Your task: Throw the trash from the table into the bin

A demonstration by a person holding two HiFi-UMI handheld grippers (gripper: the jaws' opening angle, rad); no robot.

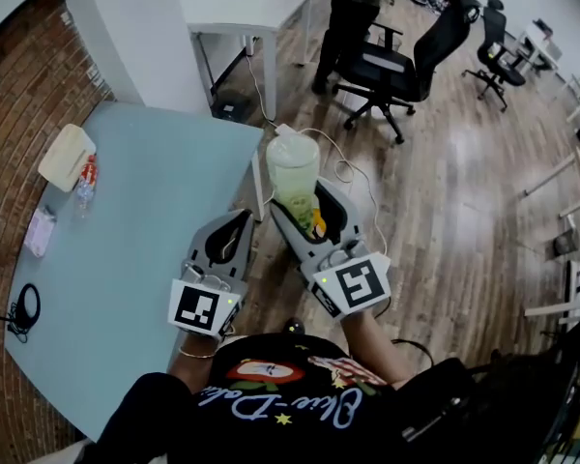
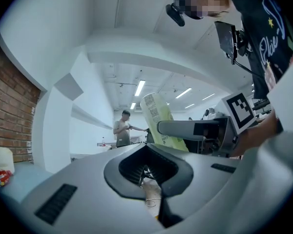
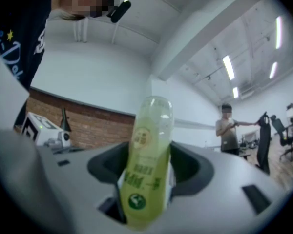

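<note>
A yellow-green drink bottle (image 1: 293, 167) with a printed label stands upright between the jaws of my right gripper (image 1: 305, 199), which is shut on its lower half. In the right gripper view the bottle (image 3: 151, 126) fills the middle and both pads press on it at the right gripper (image 3: 150, 164). My left gripper (image 1: 242, 218) hangs beside it to the left, over the near right edge of the light blue table (image 1: 155, 220); its jaws are shut with nothing in them. The left gripper view shows the left gripper (image 2: 147, 147) closed and the bottle (image 2: 158, 123) to its right.
On the table's left side lie a beige box (image 1: 68, 156), a small bottle with a red label (image 1: 85, 184), a pale packet (image 1: 39, 230) and a black cable (image 1: 24, 309). Beyond stand a white desk (image 1: 242, 8), black office chairs (image 1: 406, 61) and a person (image 1: 353, 8). A white cord (image 1: 343, 167) runs across the wooden floor.
</note>
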